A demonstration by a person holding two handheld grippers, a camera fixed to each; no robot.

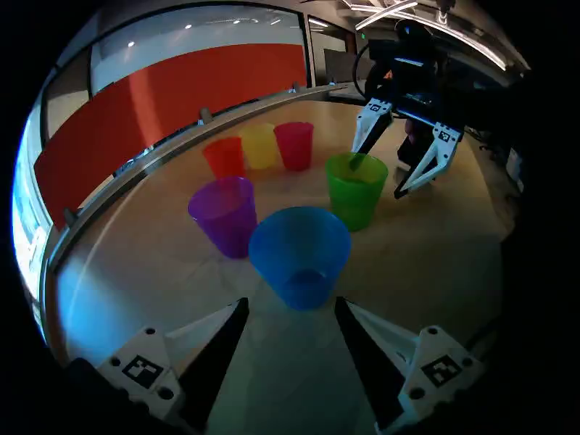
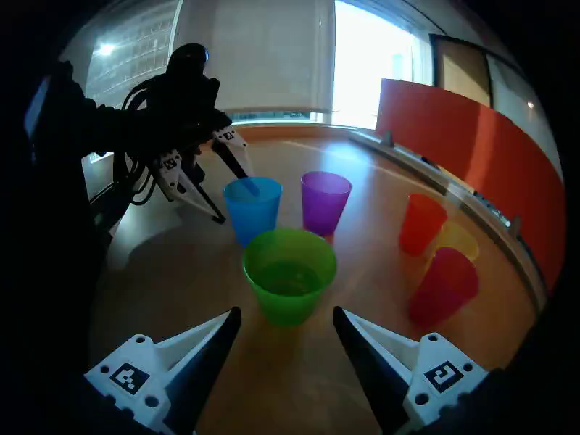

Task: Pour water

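Facing each other across the desk (image 1: pixel 435 275), the left tool (image 1: pixel 290 301) and right tool (image 2: pixel 285 310) both stand wide open, holding nothing. The blue cup (image 1: pixel 299 250) stands upright just ahead, between the left fingertips. The green cup (image 2: pixel 290 272) stands likewise between the right fingertips, gaps showing either side.

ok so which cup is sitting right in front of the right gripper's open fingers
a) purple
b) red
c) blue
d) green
D: in the right gripper view the green cup stands just ahead of the gap between the right gripper's open fingers, while the blue cup and purple cup are farther back.
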